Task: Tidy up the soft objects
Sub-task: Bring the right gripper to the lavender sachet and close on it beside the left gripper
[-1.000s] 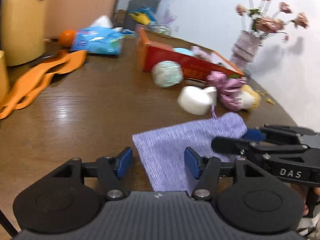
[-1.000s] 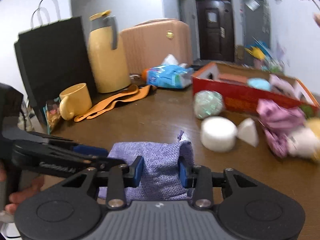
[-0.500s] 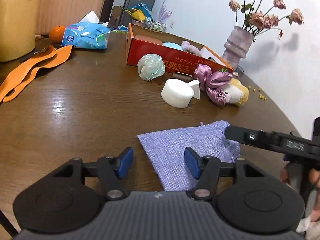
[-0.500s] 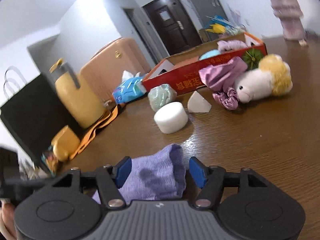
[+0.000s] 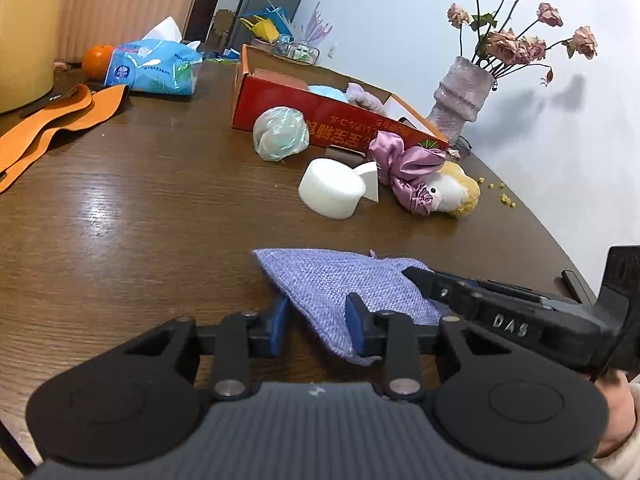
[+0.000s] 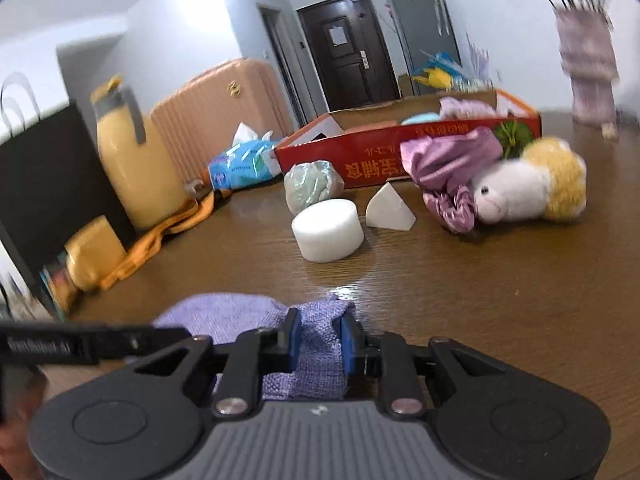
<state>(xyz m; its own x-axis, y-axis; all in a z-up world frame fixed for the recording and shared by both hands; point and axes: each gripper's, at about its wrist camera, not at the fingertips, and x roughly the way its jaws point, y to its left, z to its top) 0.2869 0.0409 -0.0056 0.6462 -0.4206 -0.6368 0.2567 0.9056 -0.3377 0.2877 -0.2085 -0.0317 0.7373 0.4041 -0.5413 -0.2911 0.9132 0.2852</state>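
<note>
Woodgrain of a dark brown table point(image 5: 120, 184) filled most of both views, with a white wall behind a pale vase of dried roses point(image 5: 460, 92) on the far right and a dark door point(image 6: 348, 52) at the back of the room. On the far side stood a red cardboard box point(image 5: 344, 120) already holding a few soft things; just in front of it lay a pale green wrapped ball point(image 5: 280, 132), a white foam cylinder point(image 5: 332, 194), a white foam wedge point(image 6: 390, 208), a purple satin scrunchie point(image 5: 404, 168) and a white-and-yellow plush toy point(image 6: 524, 188) touching the scrunchie. Far left were a yellow jug point(image 6: 132, 160), an orange strap point(image 5: 52, 120), a blue tissue pack point(image 5: 156, 68), a black paper bag point(image 6: 40, 184) and a peach suitcase point(image 6: 216, 116). Compared with a second before, the lilac fabric pouch point(image 5: 340, 280) near the front edge lay more bunched, and both sets of jaws had just been closing around it. The left gripper point(image 5: 316, 320) stood narrowed over the pouch's near left corner, its right pad against the cloth, though whether the left pad pressed the fabric could not be told. The right gripper point(image 6: 318, 340) was pinched tight on a gathered fold of the pouch's right end, cloth bulging between the blue pads.
</note>
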